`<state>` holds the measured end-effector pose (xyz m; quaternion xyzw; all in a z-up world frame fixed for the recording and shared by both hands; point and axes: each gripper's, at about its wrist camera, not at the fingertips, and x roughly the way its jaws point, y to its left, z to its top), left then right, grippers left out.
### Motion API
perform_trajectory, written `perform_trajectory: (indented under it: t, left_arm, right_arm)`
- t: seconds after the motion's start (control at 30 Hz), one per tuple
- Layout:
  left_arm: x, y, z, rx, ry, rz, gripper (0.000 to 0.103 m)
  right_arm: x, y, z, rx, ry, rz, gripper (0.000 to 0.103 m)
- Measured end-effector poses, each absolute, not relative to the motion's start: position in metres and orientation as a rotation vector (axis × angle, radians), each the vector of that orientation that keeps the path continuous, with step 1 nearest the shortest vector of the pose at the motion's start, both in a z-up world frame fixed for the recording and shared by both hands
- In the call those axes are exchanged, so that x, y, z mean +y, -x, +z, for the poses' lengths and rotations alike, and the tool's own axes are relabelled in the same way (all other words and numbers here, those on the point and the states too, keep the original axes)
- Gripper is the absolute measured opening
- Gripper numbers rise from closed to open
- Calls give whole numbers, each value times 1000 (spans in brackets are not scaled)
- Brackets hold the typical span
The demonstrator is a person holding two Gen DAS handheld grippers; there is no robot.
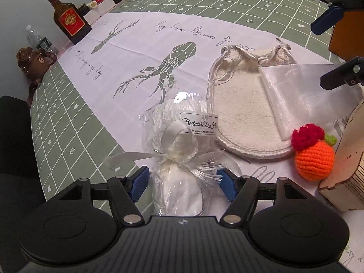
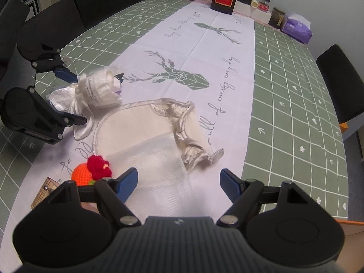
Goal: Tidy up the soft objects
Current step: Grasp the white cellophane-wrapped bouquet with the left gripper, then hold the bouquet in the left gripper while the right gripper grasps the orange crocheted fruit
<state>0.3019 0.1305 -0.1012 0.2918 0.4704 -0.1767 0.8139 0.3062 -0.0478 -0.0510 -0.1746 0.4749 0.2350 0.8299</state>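
Left gripper (image 1: 182, 182) has its fingers spread around the wrapped bundle (image 1: 179, 141), which lies on the bench (image 1: 68, 125) just beside the cream pouch (image 1: 241, 104). Right gripper (image 2: 178, 183) hangs spread over the mesh bag (image 2: 159, 159), pinching nothing. Crochet orange (image 2: 82, 176) sits nearby.

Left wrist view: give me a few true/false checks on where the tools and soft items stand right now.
1. The left tool straddles the cellophane-wrapped gift bundle, pads open. True.
2. The crochet orange sits inside the wooden box. False: it lies on the cloth beside the box.
3. The right tool is shut on the sheer organza bag. False: it is open above the bag.
4. The cream drawstring pouch lies flat under the organza bag. True.
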Motion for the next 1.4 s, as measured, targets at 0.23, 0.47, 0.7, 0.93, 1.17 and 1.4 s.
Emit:
perform_trajectory:
  t: [0.23,0.47,0.7,0.93,1.17,1.4]
  left_arm:
    - [131,-302,-102,997,-605,-281,56]
    - [134,-290,-84,976,-503,-216,48]
    - [128,-265,-53,992,-371,-172,48]
    - [119,-241,-37,1013,-303,-117,48]
    - [119,-223,-41,1077,-248,-82,48]
    - [131,-211,-48,1105,-257,-42,48]
  right_arm:
    - [-53,-313,-59,1071,352,515,78]
    - [-56,-322,-70,1157,303,541,78]
    - [-60,-328,-83,1227,281,552,78]
    - [-63,-335,-69,1209,164,569,71]
    - [-24,-329,-59,1286,50,687,57]
    - [2,-321,-72,1356,58,668,51]
